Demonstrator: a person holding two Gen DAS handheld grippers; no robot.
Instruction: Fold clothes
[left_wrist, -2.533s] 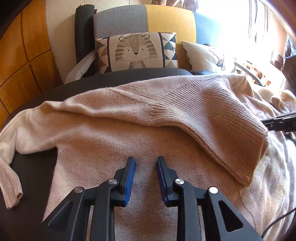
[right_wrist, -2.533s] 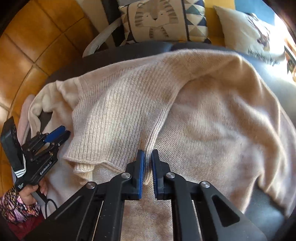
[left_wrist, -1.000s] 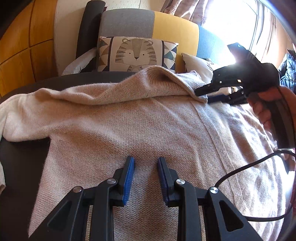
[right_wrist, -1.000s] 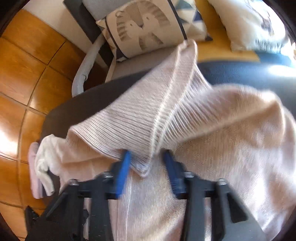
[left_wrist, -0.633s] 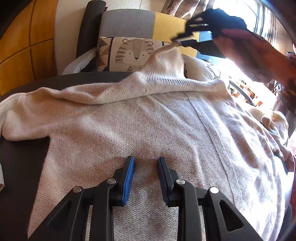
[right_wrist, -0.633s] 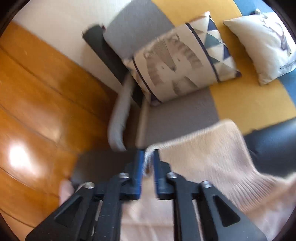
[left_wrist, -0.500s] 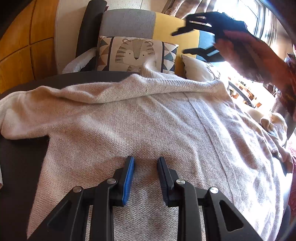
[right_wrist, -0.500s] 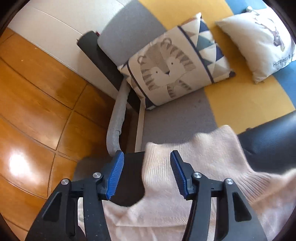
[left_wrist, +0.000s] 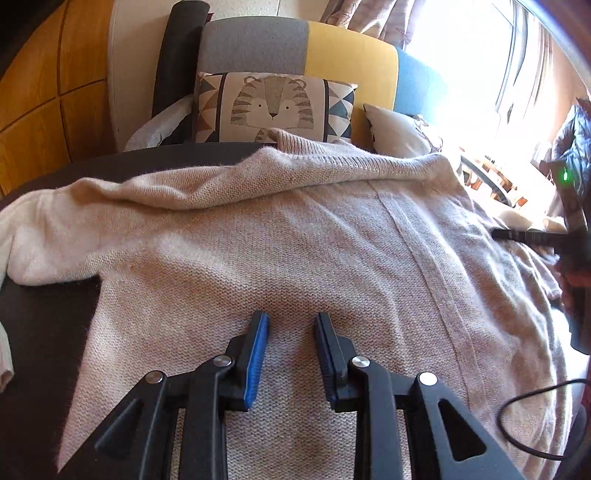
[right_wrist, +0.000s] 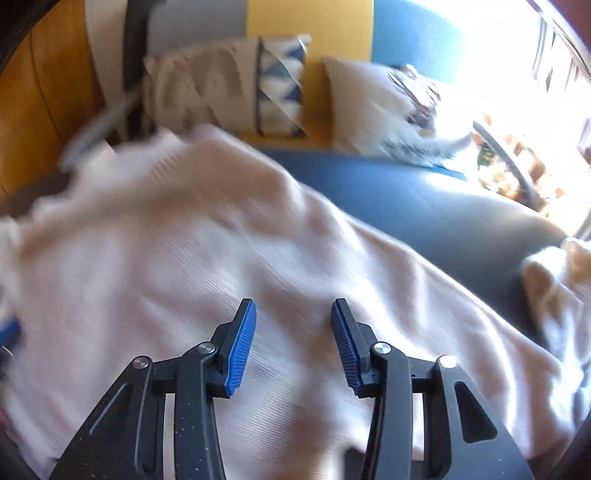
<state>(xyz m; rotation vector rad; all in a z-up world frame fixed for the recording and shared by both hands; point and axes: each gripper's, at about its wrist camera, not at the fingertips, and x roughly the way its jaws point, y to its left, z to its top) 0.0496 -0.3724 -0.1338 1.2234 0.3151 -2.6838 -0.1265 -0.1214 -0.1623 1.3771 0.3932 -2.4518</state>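
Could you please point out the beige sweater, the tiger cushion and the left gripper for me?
beige sweater (left_wrist: 280, 258): left wrist view, on the flat knit body.
tiger cushion (left_wrist: 271, 107): left wrist view, on the tiger's face.
left gripper (left_wrist: 290, 328): left wrist view, midway between the open fingertips.

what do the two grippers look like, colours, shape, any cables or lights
Both the left gripper and the right gripper are black plastic, with two jaws lined in ribbed blue rubber, silver pivot screws and triangular cut-outs in the linkage arms. In the left view, the right gripper's body shows a green light and a thin black cable looping below.
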